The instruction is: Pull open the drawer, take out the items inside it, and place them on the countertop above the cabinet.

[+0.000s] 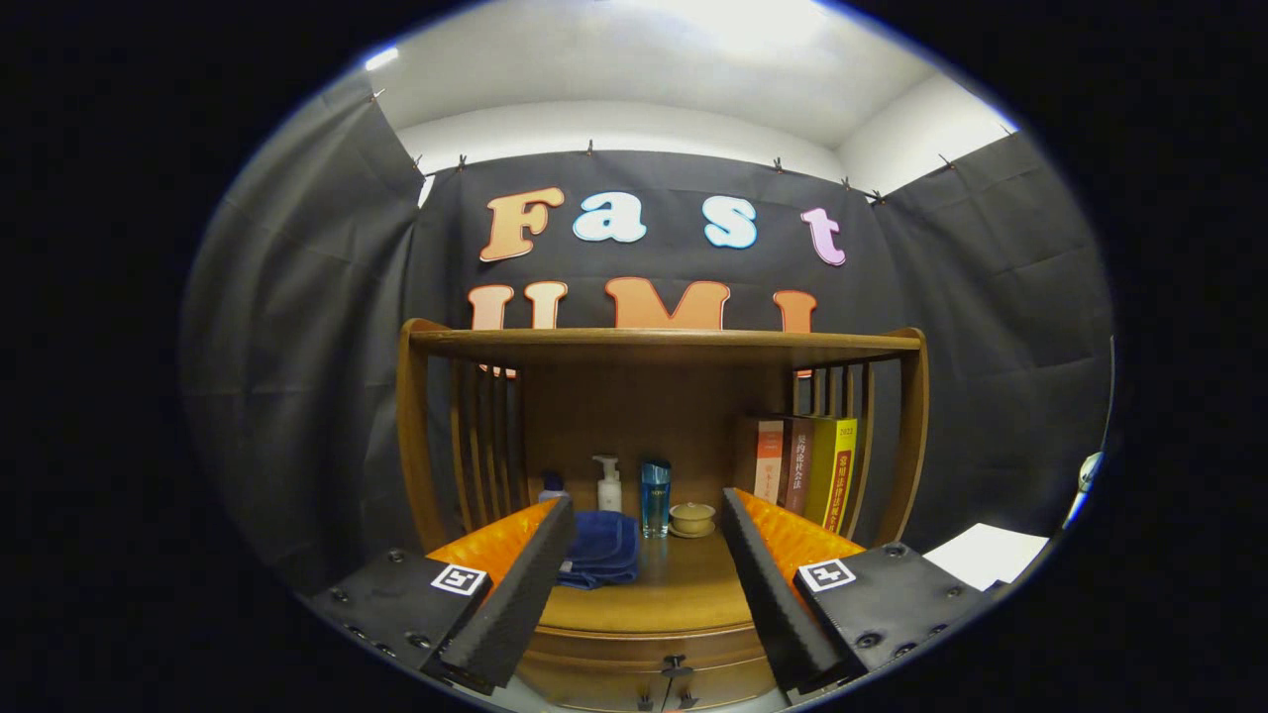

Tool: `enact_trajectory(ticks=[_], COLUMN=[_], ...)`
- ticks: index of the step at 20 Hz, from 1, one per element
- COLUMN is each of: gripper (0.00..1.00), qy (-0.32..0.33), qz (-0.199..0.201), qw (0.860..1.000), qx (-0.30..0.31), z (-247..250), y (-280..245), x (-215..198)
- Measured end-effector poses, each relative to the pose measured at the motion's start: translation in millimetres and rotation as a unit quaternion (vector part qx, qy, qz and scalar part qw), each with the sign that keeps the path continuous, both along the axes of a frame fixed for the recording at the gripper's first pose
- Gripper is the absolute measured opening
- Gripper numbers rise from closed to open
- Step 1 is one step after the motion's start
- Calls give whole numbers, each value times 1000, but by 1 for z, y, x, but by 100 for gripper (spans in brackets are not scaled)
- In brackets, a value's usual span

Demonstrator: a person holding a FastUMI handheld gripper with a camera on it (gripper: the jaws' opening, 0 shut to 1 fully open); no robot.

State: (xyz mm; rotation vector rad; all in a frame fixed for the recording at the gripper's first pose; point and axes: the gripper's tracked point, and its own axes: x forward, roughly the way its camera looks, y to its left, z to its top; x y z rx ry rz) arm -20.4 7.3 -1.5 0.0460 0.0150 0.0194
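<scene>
From behind the gripper (649,515), its two black-and-orange fingers (515,584) stand wide apart with nothing between them, held in the air in front of a wooden cabinet (416,436). They point straight at its open shelf.

The drawer (644,649) sits low between the fingers, just under the countertop (674,594). It is closed, its curved wooden front facing the gripper and its long axis running side to side across the cabinet. A small dark pull (676,665) hangs at the middle of the front, with two more dark knobs just beneath it. What lies inside cannot be seen.

On the countertop, beyond the fingertips, a folded blue cloth (604,550) lies beside the left finger. Behind it stand a small capped bottle (552,487), a white pump bottle (608,483) and a blue bottle (655,497), all upright, then a small lidded cup on a saucer (691,518). Further right, books (802,470) stand upright against the slatted side. A top shelf (664,342) spans the cabinet above. A white sheet (991,553) lies off to the right.
</scene>
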Motion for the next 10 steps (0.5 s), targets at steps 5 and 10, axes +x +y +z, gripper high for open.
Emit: enact_trajectory(ticks=[5, 10], gripper=[99, 99], qy=[4, 7], qz=[9, 10], qw=[1000, 1000], qx=[-1, 3], z=[-2, -10], y=[13, 14], x=[-4, -4])
